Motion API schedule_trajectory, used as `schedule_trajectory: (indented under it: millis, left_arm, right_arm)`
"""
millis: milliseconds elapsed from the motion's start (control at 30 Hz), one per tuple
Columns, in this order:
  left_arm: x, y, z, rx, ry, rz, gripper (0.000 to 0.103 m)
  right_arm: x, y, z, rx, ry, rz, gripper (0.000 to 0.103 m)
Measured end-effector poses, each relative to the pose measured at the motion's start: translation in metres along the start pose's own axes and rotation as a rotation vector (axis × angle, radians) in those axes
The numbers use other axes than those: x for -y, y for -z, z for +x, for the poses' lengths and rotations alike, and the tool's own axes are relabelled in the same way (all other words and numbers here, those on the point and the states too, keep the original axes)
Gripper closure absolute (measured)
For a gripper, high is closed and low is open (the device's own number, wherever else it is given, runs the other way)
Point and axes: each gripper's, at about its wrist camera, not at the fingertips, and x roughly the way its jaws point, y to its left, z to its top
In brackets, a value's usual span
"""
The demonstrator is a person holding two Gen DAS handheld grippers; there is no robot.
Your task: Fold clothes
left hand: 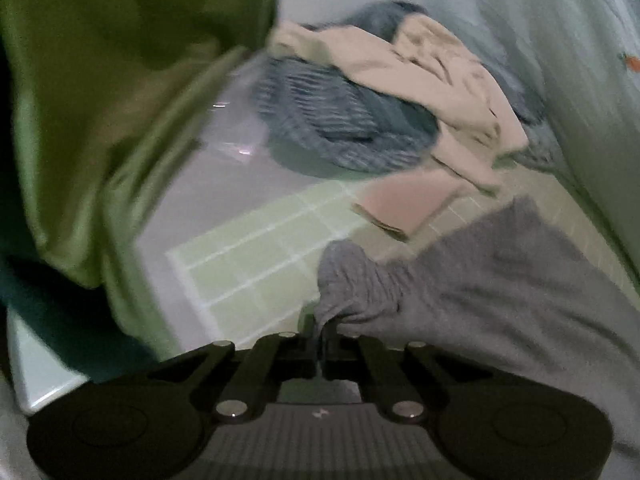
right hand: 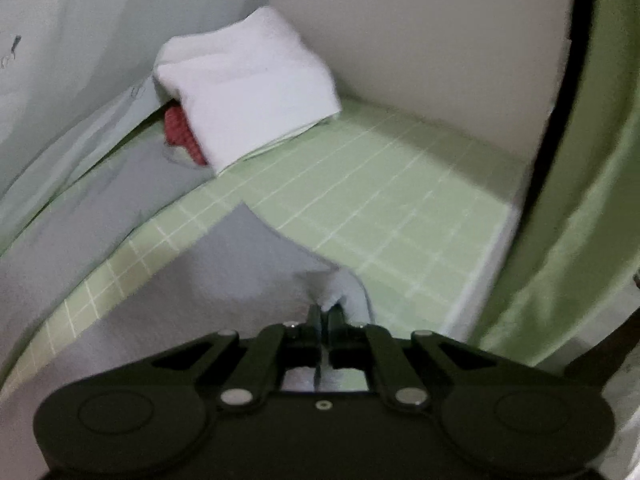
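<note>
A grey garment (left hand: pixel 500 280) lies over the green checked surface (left hand: pixel 248 248). My left gripper (left hand: pixel 320 326) is shut on a bunched edge of it. In the right wrist view the same grey garment (right hand: pixel 248 264) spreads to the left, and my right gripper (right hand: pixel 325 312) is shut on another edge of it, just above the green checked surface (right hand: pixel 380 208). Both pinched edges are lifted a little.
A pile of unfolded clothes, a beige garment (left hand: pixel 432 80) over a blue striped one (left hand: pixel 340 120), lies at the back. A pink item (left hand: pixel 408 200) sits near it. A folded white cloth (right hand: pixel 248 92) rests on a red item (right hand: pixel 180 128). Green curtains (left hand: pixel 100 100) hang at the sides.
</note>
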Motion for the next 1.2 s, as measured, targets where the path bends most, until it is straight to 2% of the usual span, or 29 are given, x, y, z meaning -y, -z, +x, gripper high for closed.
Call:
schedule_trajectory:
  millis: [100, 200, 333, 433, 533, 700, 967, 1200]
  left_arm:
    - [-0.017, -0.002, -0.023, 0.017, -0.035, -0.048, 0.101]
    - [-0.025, -0.013, -0.049, 0.079, -0.021, -0.131, 0.101]
    - [-0.008, -0.034, -0.085, 0.183, 0.033, -0.123, 0.101]
    - [0.015, -0.045, -0.106, 0.27, 0.062, -0.082, 0.101]
    - [0.034, -0.049, -0.096, 0.275, 0.059, -0.074, 0.101]
    - [0.058, -0.056, -0.086, 0.269, 0.099, -0.104, 0.101]
    - [0.084, -0.072, -0.074, 0.295, 0.108, -0.128, 0.101]
    - [0.121, -0.078, -0.035, 0.262, 0.083, -0.129, 0.101]
  right_arm:
    - [0.012, -0.01, -0.017, 0.017, 0.002, 0.004, 0.1]
    - [0.018, -0.031, -0.029, 0.066, -0.054, 0.079, 0.1]
    - [0.013, -0.065, -0.053, 0.155, -0.148, 0.164, 0.1]
    - [-0.008, -0.09, -0.06, 0.242, -0.198, 0.118, 0.1]
    - [-0.031, -0.108, -0.048, 0.28, -0.214, 0.085, 0.1]
    - [-0.062, -0.135, -0.029, 0.314, -0.269, 0.102, 0.1]
    - [-0.109, -0.179, 0.002, 0.348, -0.295, 0.101, 0.1]
    - [-0.167, -0.198, 0.055, 0.313, -0.251, 0.042, 0.1]
